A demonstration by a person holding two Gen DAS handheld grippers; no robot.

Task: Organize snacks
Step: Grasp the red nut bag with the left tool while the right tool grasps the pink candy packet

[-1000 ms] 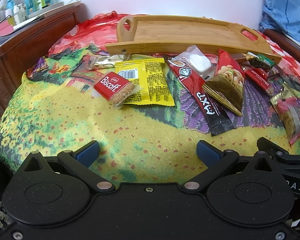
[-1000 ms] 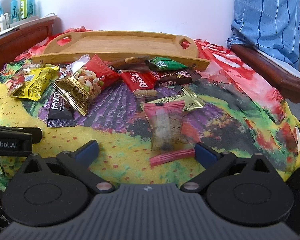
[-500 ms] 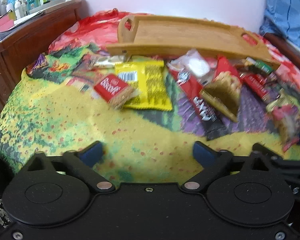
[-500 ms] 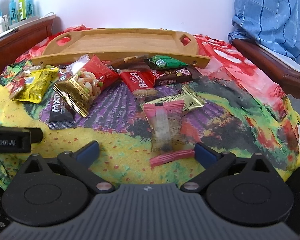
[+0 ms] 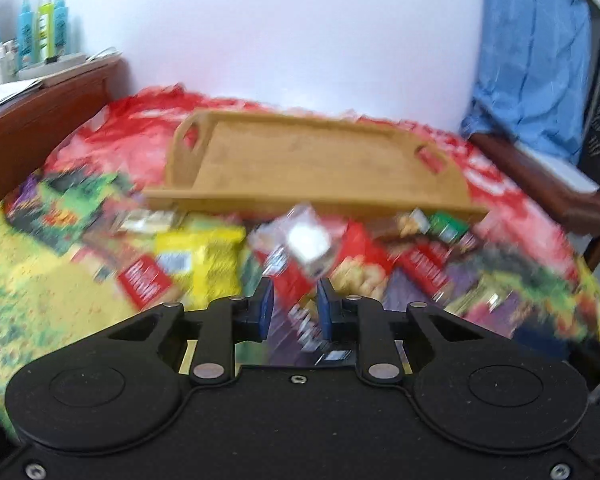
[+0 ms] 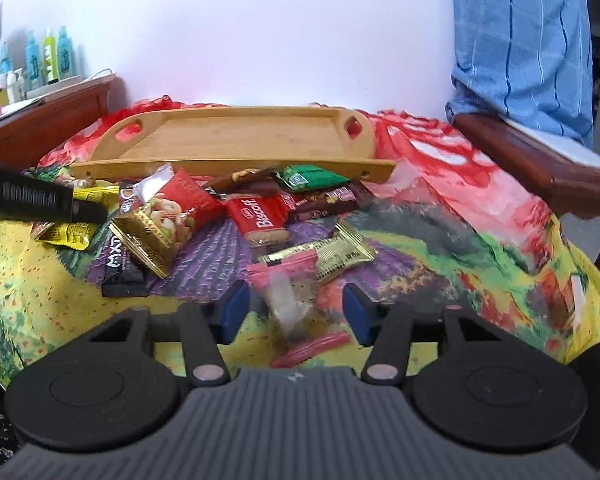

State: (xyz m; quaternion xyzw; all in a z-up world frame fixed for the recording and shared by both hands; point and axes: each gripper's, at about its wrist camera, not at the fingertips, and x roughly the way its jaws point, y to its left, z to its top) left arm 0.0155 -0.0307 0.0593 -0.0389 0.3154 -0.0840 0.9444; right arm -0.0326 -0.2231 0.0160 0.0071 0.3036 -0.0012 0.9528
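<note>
Straddling the pink packet (image 6: 290,300), right gripper (image 6: 296,312) gapes; left gripper (image 5: 294,306) narrowed, holding nothing.

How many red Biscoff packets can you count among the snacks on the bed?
2. One Biscoff packet lies mid-pile, just before the wooden tray. The other Biscoff packet lies at the pile's left end, beside the yellow packet. More may hide under other wrappers.

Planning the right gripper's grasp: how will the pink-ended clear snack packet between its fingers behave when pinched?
The pink-ended clear packet looks like thin film, so it is probably light and floppy. Its glossy wrap may slip. The right gripper is open around it.
</note>
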